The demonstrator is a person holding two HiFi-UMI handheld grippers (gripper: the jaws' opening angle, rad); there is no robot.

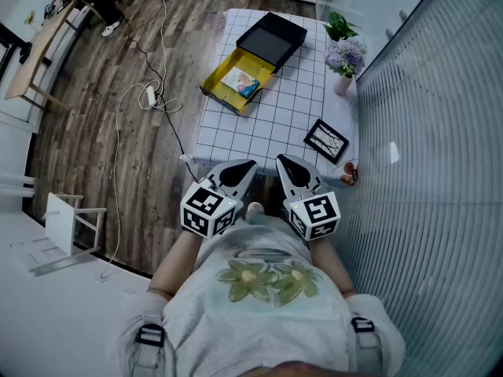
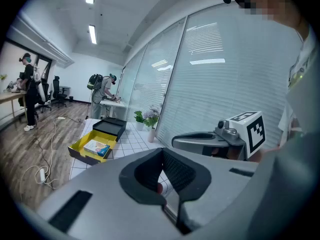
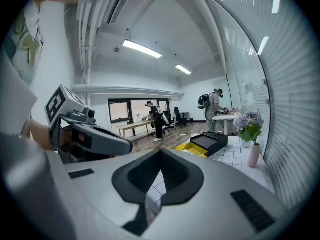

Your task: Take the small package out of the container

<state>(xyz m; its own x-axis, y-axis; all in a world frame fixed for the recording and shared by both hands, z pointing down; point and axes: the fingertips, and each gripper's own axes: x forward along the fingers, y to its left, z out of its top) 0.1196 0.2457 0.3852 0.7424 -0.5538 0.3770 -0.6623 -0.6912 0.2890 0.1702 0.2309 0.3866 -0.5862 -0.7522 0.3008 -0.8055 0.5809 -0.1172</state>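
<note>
The small package [image 1: 240, 81], light blue and white, lies inside the open yellow-lined container [image 1: 216, 75] at the table's far left. Both gripper views show it far ahead, as package [image 2: 97, 147] in container [image 2: 81, 156] and as a yellow strip of container [image 3: 192, 147]. My left gripper [image 1: 242, 166] and right gripper [image 1: 287, 163] are held side by side close to the person's chest, at the table's near edge, well short of the box. The left gripper [image 2: 162, 151] is shut on nothing. The right gripper [image 3: 161, 151] is shut too, with nothing between its jaws.
The container's black lid [image 1: 272, 39] lies just behind it. A vase of flowers [image 1: 344, 57] stands at the far right, and a black picture frame [image 1: 326, 140] lies near right. Cables [image 1: 149, 96] run across the wood floor on the left. A person [image 2: 102, 91] stands at a far desk.
</note>
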